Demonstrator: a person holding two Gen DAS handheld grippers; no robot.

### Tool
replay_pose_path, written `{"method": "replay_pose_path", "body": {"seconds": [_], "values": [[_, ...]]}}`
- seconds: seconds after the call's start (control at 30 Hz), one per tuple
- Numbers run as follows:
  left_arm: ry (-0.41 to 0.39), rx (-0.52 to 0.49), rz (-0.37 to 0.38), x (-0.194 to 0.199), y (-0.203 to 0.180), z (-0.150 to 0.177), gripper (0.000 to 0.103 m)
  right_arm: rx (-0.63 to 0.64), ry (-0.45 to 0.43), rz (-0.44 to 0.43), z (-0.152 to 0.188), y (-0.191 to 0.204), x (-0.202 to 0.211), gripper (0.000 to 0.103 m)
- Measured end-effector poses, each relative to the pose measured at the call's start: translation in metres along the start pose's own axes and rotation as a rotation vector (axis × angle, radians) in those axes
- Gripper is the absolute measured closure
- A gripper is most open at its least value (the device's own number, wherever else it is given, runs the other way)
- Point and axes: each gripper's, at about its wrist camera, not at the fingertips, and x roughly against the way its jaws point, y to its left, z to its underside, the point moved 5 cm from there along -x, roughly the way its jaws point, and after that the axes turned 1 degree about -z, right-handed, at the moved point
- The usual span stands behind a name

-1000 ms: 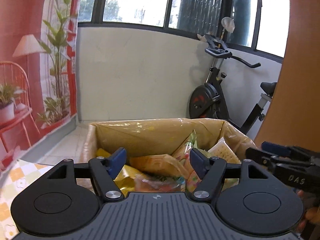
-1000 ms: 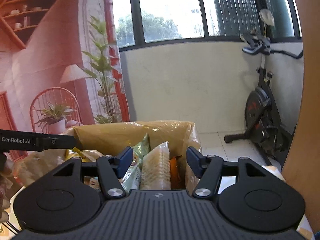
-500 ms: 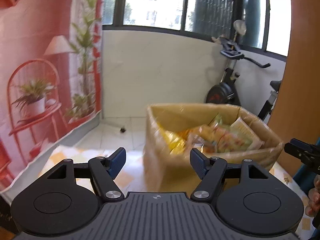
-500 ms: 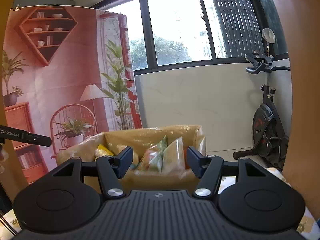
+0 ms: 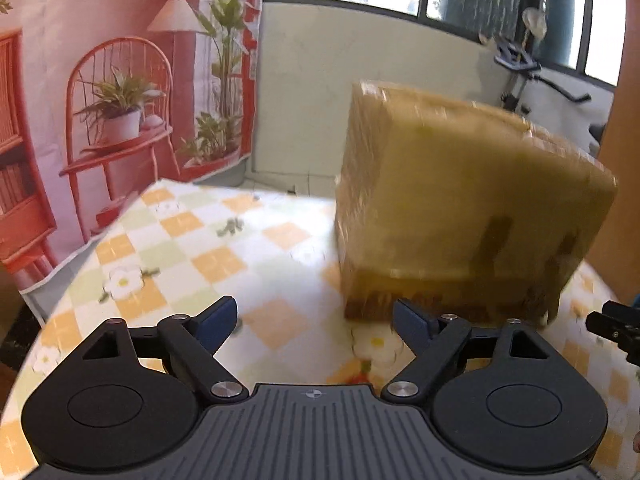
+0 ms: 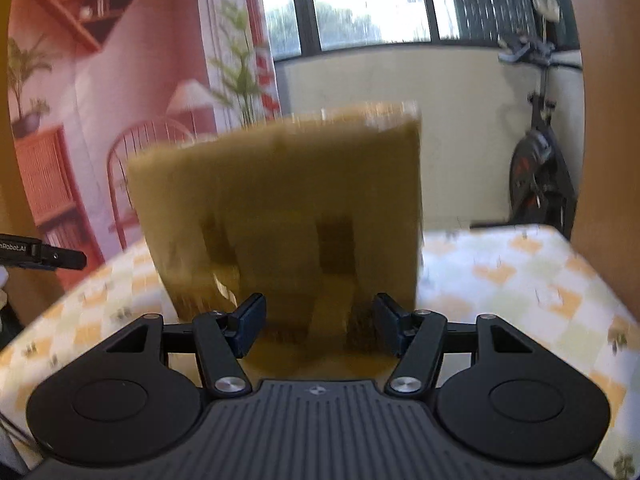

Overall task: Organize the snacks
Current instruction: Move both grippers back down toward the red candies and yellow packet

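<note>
A tape-wrapped cardboard box stands on the checked tablecloth; its snacks are hidden from this low angle. My left gripper hovers low over the cloth, left of the box's near corner, its jaws opening with nothing between them. In the right wrist view the same box fills the middle, blurred. My right gripper is open right in front of its near face, and nothing is gripped. The other gripper's tip shows at each view's edge.
A printed backdrop of a red chair and plants hangs to the left. An exercise bike stands by the window wall on the right. A brown panel borders the right side. The tablecloth extends right of the box.
Both grippers have dropped and pulled back from above the box to table level. The snacks inside have gone out of sight, and the left jaws have spread wider.
</note>
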Motion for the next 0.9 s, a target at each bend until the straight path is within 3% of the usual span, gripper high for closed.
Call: {"method": "replay_pose_path", "body": {"seconds": [0.37,0.9], "values": [[0.072,0.049,0.028,-0.008,0.000,0.033,0.018,0.065,0.237,0.008,0.073,0.005,-0.022,0.040],[0.153,0.033,0.053,-0.018,-0.011,0.061,0.020,0.151,0.289,0.063,0.090,0.002,-0.021,0.037]]}}
